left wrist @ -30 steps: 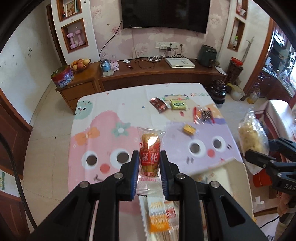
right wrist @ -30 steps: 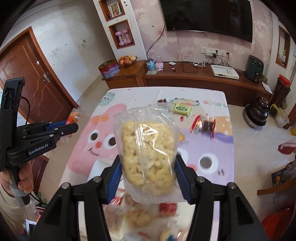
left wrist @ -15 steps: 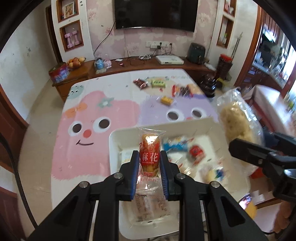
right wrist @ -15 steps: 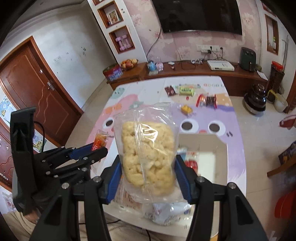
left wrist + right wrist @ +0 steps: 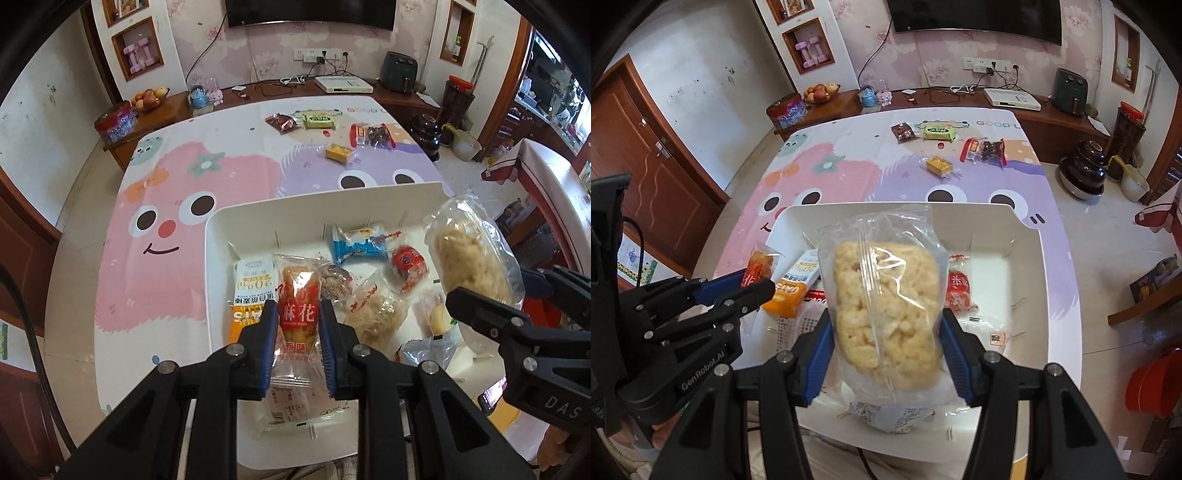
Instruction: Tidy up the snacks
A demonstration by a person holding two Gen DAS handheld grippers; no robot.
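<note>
My left gripper (image 5: pixel 297 332) is shut on a red twisted-dough snack packet (image 5: pixel 298 310) and holds it above the left part of the white bin (image 5: pixel 325 201). My right gripper (image 5: pixel 886 343) is shut on a clear bag of pale puffed snacks (image 5: pixel 886 310), held above the bin's (image 5: pixel 1030 236) middle. Each gripper shows in the other's view: the right one (image 5: pixel 517 295) with its bag (image 5: pixel 472 254), the left one (image 5: pixel 738 286) with its packet (image 5: pixel 757 266). The bin holds several snacks, among them an orange and white pack (image 5: pixel 251 295) and a blue packet (image 5: pixel 358 247).
The bin stands at the near edge of a table with a cartoon cloth (image 5: pixel 184 192). Loose snacks lie at the far right: a dark red packet (image 5: pixel 282 123), a green pack (image 5: pixel 319 120), a red and dark packet (image 5: pixel 373 134), a yellow one (image 5: pixel 338 153). A wooden sideboard (image 5: pixel 258 96) stands behind.
Both grippers have pulled back toward the near edge and lowered over the white bin, each still holding its packet. The bin now fills the lower part of both views.
</note>
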